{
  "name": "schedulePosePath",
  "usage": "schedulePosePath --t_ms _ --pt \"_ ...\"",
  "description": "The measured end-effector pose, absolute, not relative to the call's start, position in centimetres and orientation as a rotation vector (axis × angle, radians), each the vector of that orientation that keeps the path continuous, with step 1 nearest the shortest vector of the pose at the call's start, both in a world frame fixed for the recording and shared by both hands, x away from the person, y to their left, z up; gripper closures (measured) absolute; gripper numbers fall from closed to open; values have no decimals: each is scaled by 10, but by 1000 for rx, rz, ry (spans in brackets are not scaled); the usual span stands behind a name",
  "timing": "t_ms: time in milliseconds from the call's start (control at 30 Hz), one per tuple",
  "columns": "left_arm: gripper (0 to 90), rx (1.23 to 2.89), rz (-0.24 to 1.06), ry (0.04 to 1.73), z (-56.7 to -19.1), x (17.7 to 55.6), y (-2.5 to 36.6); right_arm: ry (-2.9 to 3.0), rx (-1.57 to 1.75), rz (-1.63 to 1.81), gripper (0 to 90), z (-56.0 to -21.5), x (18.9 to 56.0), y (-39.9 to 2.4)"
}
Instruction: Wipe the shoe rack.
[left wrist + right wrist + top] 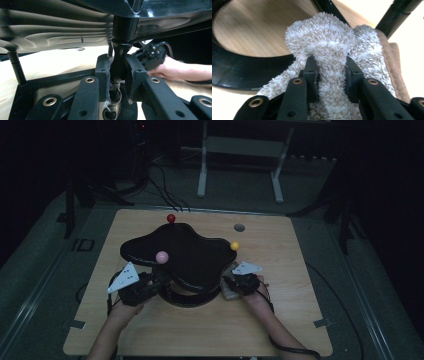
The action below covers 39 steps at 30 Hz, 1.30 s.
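A black wavy-edged top (185, 252) stands on posts over a black ring base (187, 297) on the wooden table (290, 320). A red ball (171, 218), a pink ball (162, 256) and a yellow ball (234, 245) sit at its rim. My left gripper (152, 284) is at the stand's left side. Its jaws (118, 72) are shut on a black post (121, 57) under the top (62, 30). At the stand's right side my right gripper (229, 282) is shut (331, 72) on a fluffy beige cloth (329, 47) that lies against the ring base (249, 72).
A small grey disc (239, 227) lies on the table behind the stand. A thin black leg (16, 67) rises at the left, another leg (398, 12) beside the cloth. A white frame (240, 150) stands on the floor beyond the table. The surroundings are dark.
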<state>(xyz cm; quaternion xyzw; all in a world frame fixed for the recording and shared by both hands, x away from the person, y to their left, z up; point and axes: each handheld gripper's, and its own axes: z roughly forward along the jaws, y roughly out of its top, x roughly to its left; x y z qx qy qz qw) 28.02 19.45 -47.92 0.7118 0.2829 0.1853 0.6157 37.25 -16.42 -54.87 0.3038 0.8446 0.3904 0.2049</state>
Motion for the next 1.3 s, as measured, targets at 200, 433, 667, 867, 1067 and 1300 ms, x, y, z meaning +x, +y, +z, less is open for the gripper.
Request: schedulePosePath --t_ms 200,433,667,867,1067,1300 --pt "745 1646 429 651 -479 279 194 2424 804 1128 706 -552 345 -162" --pt "746 1649 431 652 -478 278 193 2507 647 1139 705 -554 310 -139" --pt "745 1671 426 633 -476 273 185 2521 586 1141 702 -543 299 -134" --pt "709 1699 434 601 -474 267 172 2494 612 1154 702 -533 299 -148" --pt "605 1657 504 664 -474 246 183 2417 669 1198 702 -520 301 -166" --pt "857 1748 584 777 -502 237 189 2362 739 1220 703 -514 300 -182"
